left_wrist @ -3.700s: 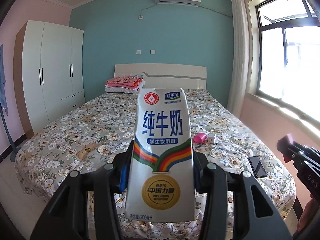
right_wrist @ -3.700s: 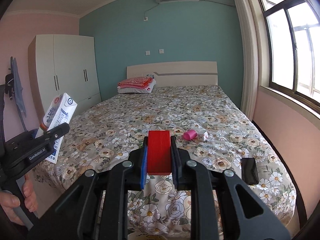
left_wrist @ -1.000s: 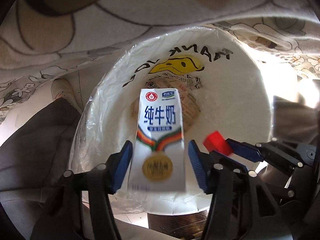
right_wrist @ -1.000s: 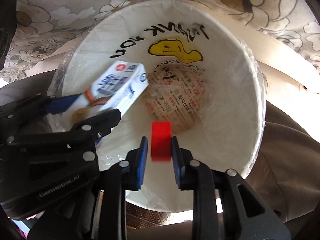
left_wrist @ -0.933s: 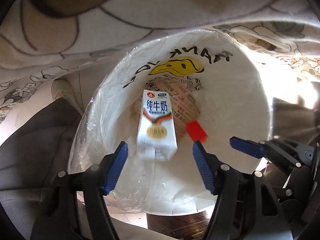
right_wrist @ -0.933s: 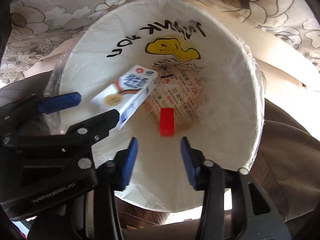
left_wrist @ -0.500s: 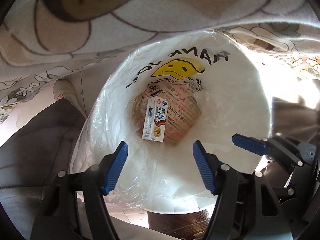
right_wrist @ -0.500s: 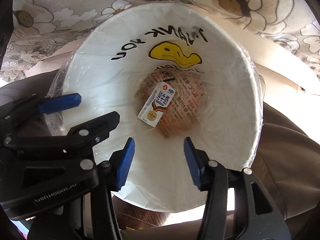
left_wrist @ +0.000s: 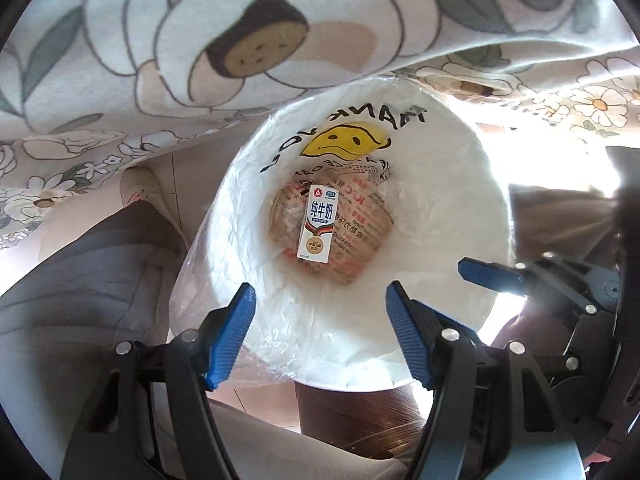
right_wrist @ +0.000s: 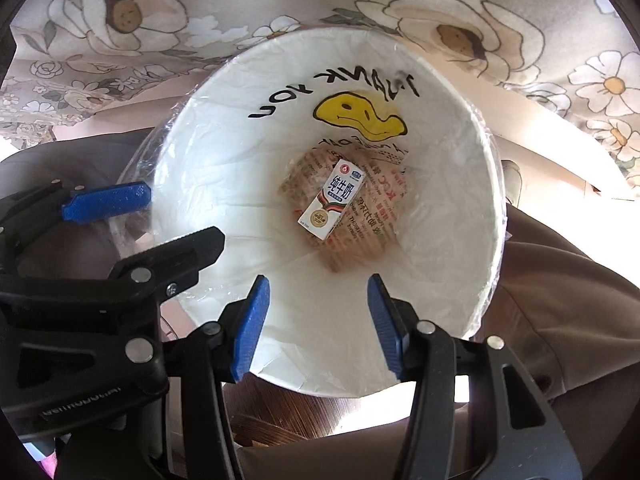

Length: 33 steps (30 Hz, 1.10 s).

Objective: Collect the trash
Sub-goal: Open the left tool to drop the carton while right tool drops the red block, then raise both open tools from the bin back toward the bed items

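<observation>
A white bin lined with a plastic bag (left_wrist: 460, 184) (right_wrist: 240, 168) stands below both grippers, printed with a yellow smiley. A white milk carton (left_wrist: 317, 222) (right_wrist: 332, 204) lies at its bottom on a printed paper wrapper (left_wrist: 360, 236) (right_wrist: 360, 224). The red item is not visible. My left gripper (left_wrist: 320, 332) is open and empty above the bin's near rim; it also shows in the right wrist view (right_wrist: 152, 220). My right gripper (right_wrist: 316, 320) is open and empty above the bin; one blue finger (left_wrist: 490, 276) shows in the left wrist view.
A floral bedsheet (left_wrist: 200, 40) (right_wrist: 480, 20) hangs over the far side of the bin. The person's trouser legs (left_wrist: 60, 300) (right_wrist: 560, 300) flank the bin. Dark wooden floor (left_wrist: 360, 412) shows under the near rim.
Both grippers went from facing the bed to over the bin, opened, and dropped the milk carton and the red item in. The carton now lies on the wrapper.
</observation>
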{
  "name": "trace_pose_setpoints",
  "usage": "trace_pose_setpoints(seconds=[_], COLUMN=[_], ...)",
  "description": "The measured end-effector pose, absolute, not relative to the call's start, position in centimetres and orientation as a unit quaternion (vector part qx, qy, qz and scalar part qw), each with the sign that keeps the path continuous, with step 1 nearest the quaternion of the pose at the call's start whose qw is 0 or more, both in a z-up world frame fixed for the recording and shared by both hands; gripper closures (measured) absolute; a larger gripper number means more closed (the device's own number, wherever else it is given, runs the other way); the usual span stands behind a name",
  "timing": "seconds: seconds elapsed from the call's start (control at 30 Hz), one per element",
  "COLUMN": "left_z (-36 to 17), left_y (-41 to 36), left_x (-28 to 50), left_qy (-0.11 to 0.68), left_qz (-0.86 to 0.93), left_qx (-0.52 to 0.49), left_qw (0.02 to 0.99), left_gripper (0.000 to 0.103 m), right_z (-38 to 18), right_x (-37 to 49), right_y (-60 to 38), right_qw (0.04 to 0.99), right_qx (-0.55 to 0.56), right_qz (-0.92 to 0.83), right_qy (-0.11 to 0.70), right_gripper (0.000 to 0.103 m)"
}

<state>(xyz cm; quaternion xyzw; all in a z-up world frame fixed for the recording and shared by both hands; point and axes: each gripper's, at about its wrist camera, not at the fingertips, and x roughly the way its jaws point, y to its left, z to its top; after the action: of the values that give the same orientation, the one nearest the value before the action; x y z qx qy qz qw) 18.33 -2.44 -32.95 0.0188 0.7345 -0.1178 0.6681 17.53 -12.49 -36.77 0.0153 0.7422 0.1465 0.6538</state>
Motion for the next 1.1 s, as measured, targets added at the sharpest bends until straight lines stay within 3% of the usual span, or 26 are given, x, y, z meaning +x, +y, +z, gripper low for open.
trace_pose_setpoints(seconds=[0.6,1.1], left_z=[-19.8,-4.1], left_y=[-0.3,4.2], left_x=[14.9,20.3], left_qy=[0.621,0.482], left_qz=[-0.133,-0.082], left_qx=[0.062,-0.002], left_qw=[0.77,0.872], left_gripper=[0.033,0.028], right_z=[-22.8,-4.0], right_x=[13.0,17.5], right_y=[-13.8,-16.1], right_qw=[0.736,0.855], right_qx=[-0.014,-0.007], right_qz=[0.187,0.187], right_qy=[0.65,0.484], right_gripper=[0.051,0.051])
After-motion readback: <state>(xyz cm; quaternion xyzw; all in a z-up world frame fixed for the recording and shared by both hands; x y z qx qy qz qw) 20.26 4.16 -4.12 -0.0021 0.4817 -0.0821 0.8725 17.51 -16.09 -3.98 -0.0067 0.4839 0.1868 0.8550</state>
